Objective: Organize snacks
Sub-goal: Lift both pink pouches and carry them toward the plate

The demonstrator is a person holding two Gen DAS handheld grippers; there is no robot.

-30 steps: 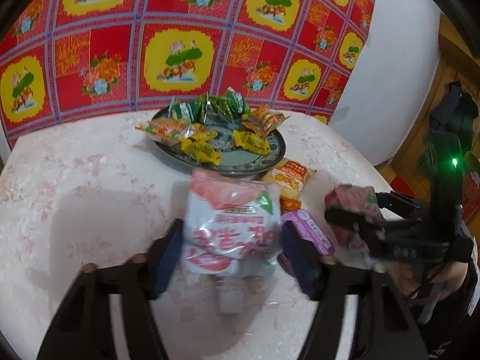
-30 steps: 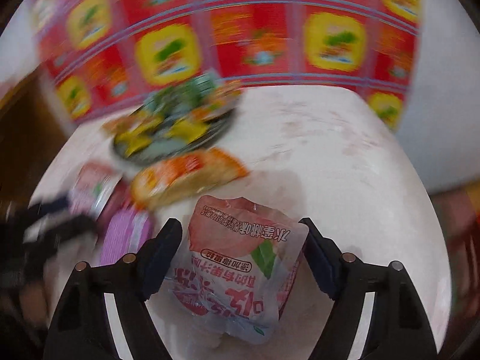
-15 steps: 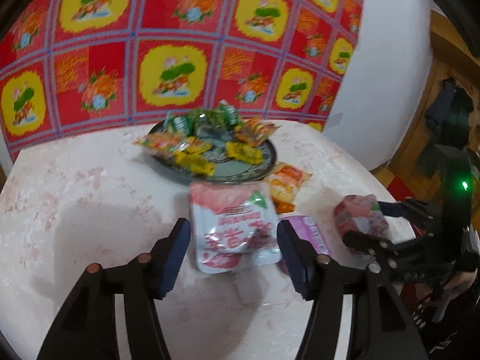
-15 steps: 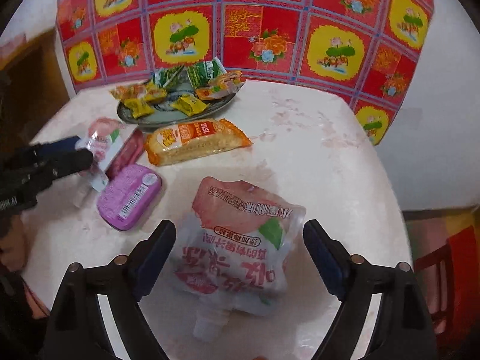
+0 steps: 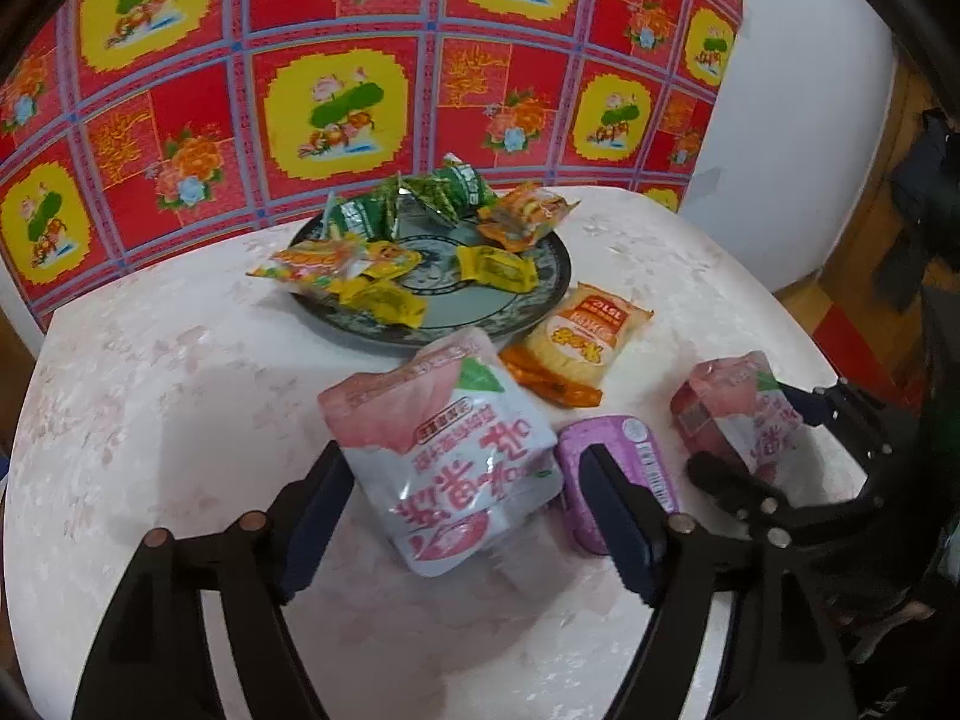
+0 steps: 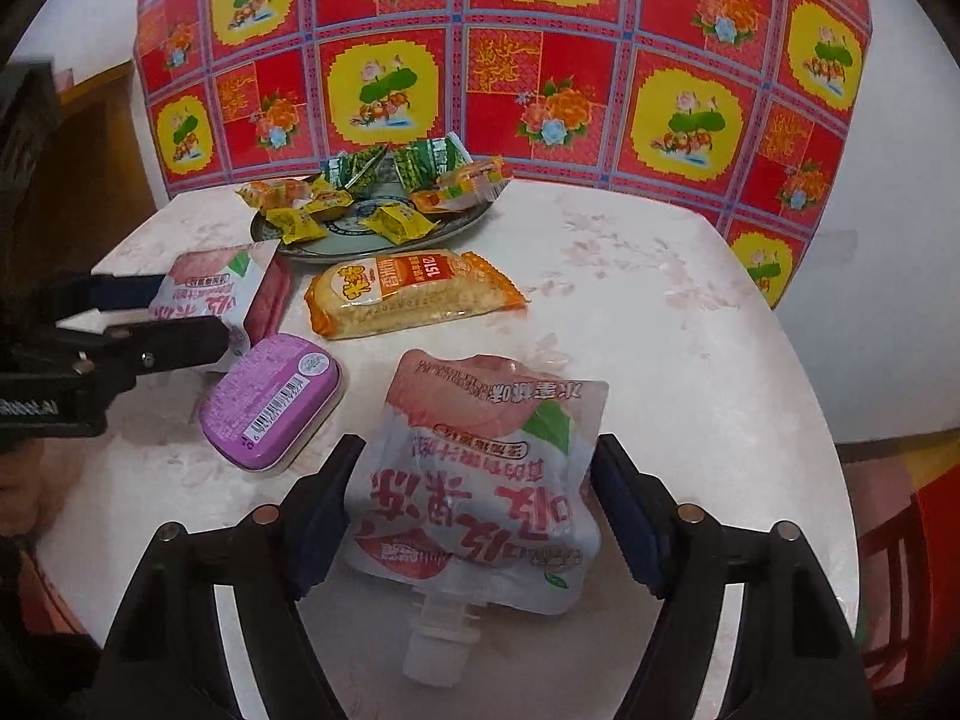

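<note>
Left gripper (image 5: 465, 507) was matte black plastic: two angular arms with dark blue pads on the inner faces of the fingers (image 5: 618, 522) and round copper-coloured rivet heads on the arms behind the pads. Right gripper (image 6: 474, 510) was the same build, black frame, blue pads, copper-coloured rivets behind them. Beside the right gripper, the left one's black body showed silver screw heads and small white lettering, too blurred to read.
</note>
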